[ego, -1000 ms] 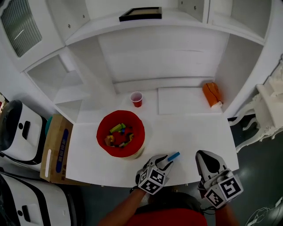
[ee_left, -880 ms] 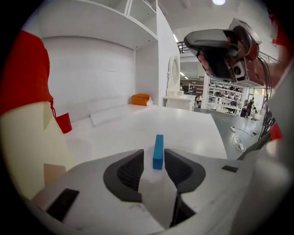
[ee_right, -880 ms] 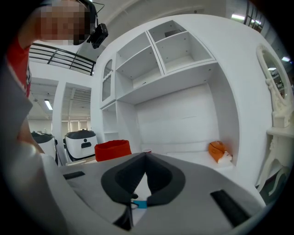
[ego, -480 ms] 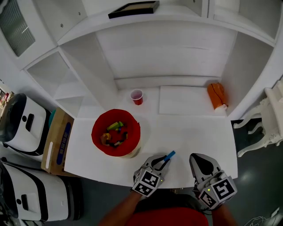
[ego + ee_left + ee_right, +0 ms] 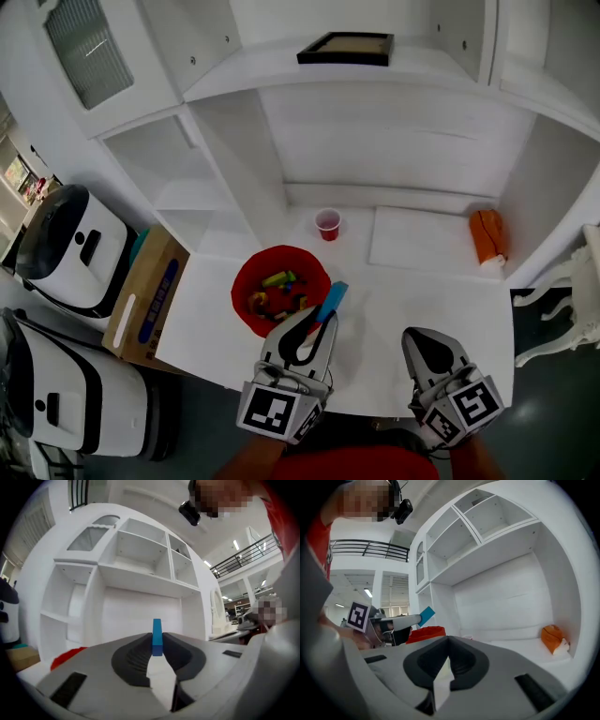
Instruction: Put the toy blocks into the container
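A red container (image 5: 246,281) with several coloured blocks inside stands on the white table (image 5: 394,309). My left gripper (image 5: 324,316) hangs above the table just right of the container's rim. Its jaws have just been closing and are now shut on a blue block (image 5: 332,299), which sticks out past the tips. In the left gripper view the blue block (image 5: 157,637) stands upright between the pads and the container (image 5: 69,657) shows low at the left. My right gripper (image 5: 423,341) is shut and empty near the table's front edge. The right gripper view shows the blue block (image 5: 425,616) over the container (image 5: 427,633).
A small red cup (image 5: 328,225) stands behind the container. An orange object (image 5: 487,236) lies at the back right beside a white mat (image 5: 417,239). A cardboard box (image 5: 145,291) and white appliances stand left of the table. Shelves rise behind.
My left gripper has closed on the blue block, lifted it off the table and carried it toward the red container. The right gripper has hardly shifted.
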